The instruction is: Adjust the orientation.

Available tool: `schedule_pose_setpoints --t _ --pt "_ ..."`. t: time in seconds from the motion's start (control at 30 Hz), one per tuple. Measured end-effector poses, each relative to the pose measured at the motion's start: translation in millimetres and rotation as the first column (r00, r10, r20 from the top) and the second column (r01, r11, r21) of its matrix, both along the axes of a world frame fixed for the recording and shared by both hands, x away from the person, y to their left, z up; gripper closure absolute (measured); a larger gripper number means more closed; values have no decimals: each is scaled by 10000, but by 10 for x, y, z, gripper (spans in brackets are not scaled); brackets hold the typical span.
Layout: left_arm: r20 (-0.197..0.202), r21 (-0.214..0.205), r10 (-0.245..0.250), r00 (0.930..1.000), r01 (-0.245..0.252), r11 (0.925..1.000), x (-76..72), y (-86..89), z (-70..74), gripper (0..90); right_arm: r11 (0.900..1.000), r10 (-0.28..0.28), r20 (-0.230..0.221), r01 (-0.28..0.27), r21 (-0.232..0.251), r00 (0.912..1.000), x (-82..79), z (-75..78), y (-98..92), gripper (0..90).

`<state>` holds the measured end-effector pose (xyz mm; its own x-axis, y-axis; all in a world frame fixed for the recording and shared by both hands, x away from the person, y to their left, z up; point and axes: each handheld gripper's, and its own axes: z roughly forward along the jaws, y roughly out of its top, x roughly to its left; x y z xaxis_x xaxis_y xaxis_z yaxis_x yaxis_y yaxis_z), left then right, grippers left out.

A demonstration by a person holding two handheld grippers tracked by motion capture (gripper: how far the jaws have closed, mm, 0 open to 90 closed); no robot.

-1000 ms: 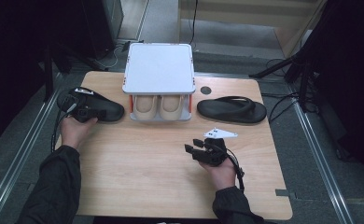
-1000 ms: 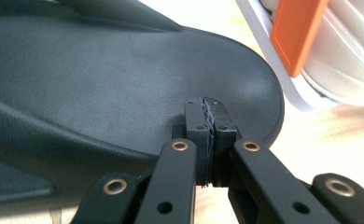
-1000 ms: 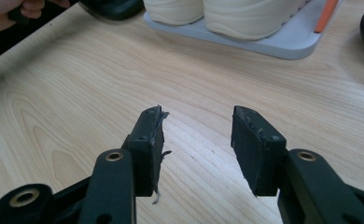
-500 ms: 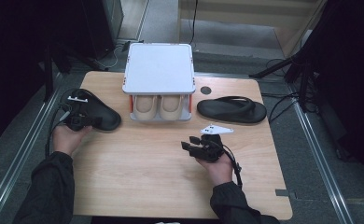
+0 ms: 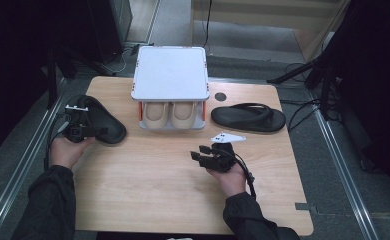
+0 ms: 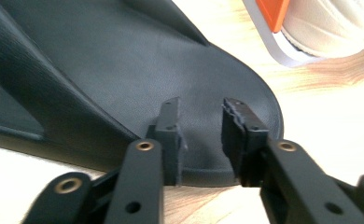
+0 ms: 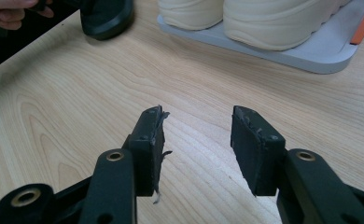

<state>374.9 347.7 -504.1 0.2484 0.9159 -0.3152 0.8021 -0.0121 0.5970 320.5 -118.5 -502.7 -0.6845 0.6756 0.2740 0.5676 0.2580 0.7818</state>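
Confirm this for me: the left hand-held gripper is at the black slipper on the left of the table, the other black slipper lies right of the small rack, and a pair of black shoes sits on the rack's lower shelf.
One detail is wrong. The shoes on the lower shelf of the rack are cream, not black, as the high view shows. The rest stands: the left hand-held gripper is at the left black slipper, and the other black slipper lies right of the rack.

Black claws (image 7: 196,149), brass rivets, dark sleeves (image 5: 48,200)

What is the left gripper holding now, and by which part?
Nothing. The left gripper has just been opening; its jaws stand apart over the heel edge of the black sandal, pads off it.
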Motion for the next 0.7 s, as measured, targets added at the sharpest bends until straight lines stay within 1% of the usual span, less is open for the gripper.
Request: schedule_pose_setpoints --t 0.03,0.1,0.13,0.17,0.23,0.3,0.37,0.47,0.5,0.57,0.6,0.63,0.67,0.7 --pt "22 -151 125 9999 -125 9998 -3 18 25 574 10000 -12 7 12 -10 10000 -1 2 -3 549" --pt "132 -60 288 9995 -287 9996 -11 56 94 516 10000 -45 -35 45 1 10000 0 5 -11 548" --pt "209 100 409 9989 -411 9991 -16 79 128 484 10000 -47 -31 47 4 10000 1 6 -14 548" --pt "228 146 513 9984 -516 9986 -19 113 157 473 10000 -59 -43 59 -3 10000 0 7 -15 548" --pt "267 -5 786 9966 -786 9969 -24 198 196 449 10000 -85 -50 85 -9 10000 -2 8 -18 548" --pt "338 84 1039 9940 -1042 9945 -27 276 211 440 9999 -109 -51 109 -13 9999 -5 9 -19 547" --pt "366 104 1192 9922 -1197 9928 -24 343 210 436 9999 -141 -84 141 -12 9999 -8 8 -21 547" --pt "458 309 1346 9898 -1361 9902 6 427 174 421 9998 -121 -91 120 -145 9999 -24 9 -29 545" --pt "411 383 1366 9898 -1381 9897 21 448 156 403 9997 -159 -95 157 -187 9998 -34 10 -32 544" --pt "363 342 1518 9878 -1530 9876 53 471 123 397 9995 -197 -65 195 -258 9998 -49 12 -48 543" --pt "332 281 1537 9876 -1546 9876 69 475 112 397 9994 -242 -113 239 -258 9996 -59 15 -58 542" --pt "333 282 1539 9875 -1548 9875 85 473 104 397 9993 -249 -54 247 -283 9997 -62 13 -71 543" --pt "371 320 1542 9873 -1554 9873 102 466 92 397 9991 -311 -94 308 -308 9995 -70 14 -81 542" --pt "340 396 1575 9869 -1588 9865 126 458 74 397 9990 -346 -39 345 -277 9994 -80 9 -94 542"
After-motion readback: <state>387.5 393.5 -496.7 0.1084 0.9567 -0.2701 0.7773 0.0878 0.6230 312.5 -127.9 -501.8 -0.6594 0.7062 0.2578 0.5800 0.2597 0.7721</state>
